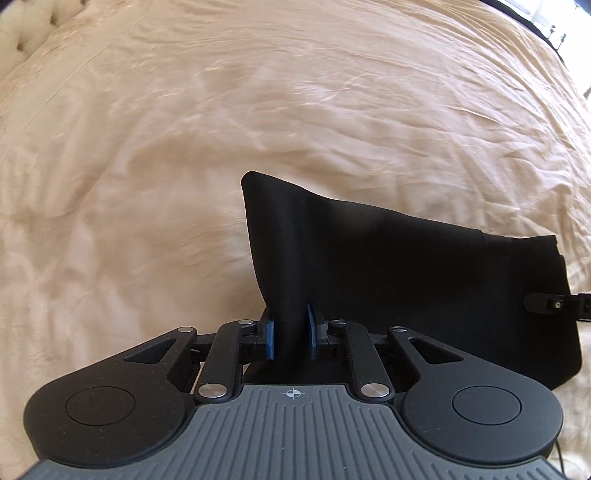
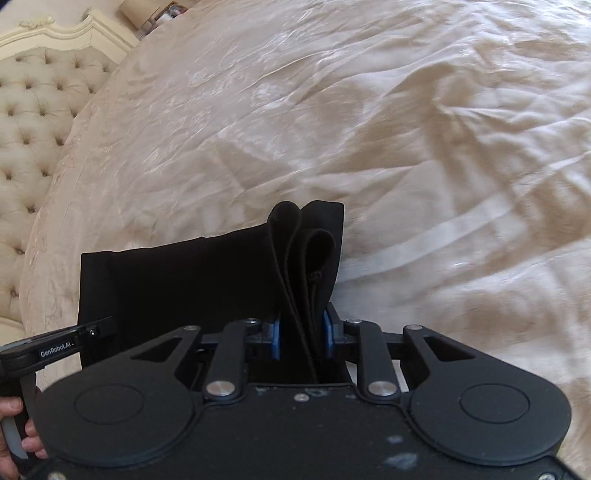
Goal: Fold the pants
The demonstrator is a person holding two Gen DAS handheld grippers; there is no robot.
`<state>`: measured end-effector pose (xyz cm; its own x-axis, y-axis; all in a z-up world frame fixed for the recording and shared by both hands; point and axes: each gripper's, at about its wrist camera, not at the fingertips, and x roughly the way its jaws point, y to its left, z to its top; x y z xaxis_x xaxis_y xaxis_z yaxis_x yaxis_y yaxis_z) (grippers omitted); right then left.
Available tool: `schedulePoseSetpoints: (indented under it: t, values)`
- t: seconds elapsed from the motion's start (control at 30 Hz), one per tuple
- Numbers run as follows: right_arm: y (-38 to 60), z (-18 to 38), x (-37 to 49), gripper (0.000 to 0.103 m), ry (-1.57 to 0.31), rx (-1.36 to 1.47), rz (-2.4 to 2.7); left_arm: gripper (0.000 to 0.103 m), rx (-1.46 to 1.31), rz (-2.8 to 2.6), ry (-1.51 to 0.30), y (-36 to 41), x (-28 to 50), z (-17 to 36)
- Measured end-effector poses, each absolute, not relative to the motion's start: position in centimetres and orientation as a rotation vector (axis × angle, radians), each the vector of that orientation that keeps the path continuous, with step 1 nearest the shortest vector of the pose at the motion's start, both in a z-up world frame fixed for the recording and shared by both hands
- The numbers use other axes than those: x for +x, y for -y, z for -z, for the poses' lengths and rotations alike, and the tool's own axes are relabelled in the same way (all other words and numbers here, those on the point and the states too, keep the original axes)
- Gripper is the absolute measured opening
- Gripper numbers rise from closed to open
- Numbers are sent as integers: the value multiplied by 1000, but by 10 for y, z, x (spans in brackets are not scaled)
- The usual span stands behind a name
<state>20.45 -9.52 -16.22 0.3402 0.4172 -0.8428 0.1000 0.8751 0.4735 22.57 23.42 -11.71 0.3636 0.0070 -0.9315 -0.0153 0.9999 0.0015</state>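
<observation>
The black pants point(image 1: 388, 266) are held up above a cream bedspread point(image 1: 258, 110). My left gripper point(image 1: 290, 336) is shut on one end of the pants, the cloth pinched between its blue pads point(image 1: 270, 338). My right gripper point(image 2: 303, 334) is shut on the other end point(image 2: 306, 258), where several folded layers and hems bunch up between the blue pads point(image 2: 275, 338). The cloth hangs between both grippers. The right gripper's tip shows at the left wrist view's right edge point(image 1: 554, 304); the left gripper and the holding hand show at the right wrist view's lower left point(image 2: 55, 347).
The wrinkled bedspread point(image 2: 406, 129) fills both views. A tufted cream headboard point(image 2: 33, 110) stands at the left of the right wrist view. A dark bed edge and a bright window point(image 1: 550, 22) lie at the top right of the left wrist view.
</observation>
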Motion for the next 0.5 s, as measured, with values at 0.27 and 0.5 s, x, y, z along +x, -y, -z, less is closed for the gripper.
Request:
schedulePoseSetpoints:
  t: [0.27,0.5]
  values:
    - [-69,166,249,23,-1257,387,-367,16,-76,-128,-1206,-378,217,117]
    - [-181,164,282,24,-1246,263,-465,17,-190,-191,-1211,-459,226,129]
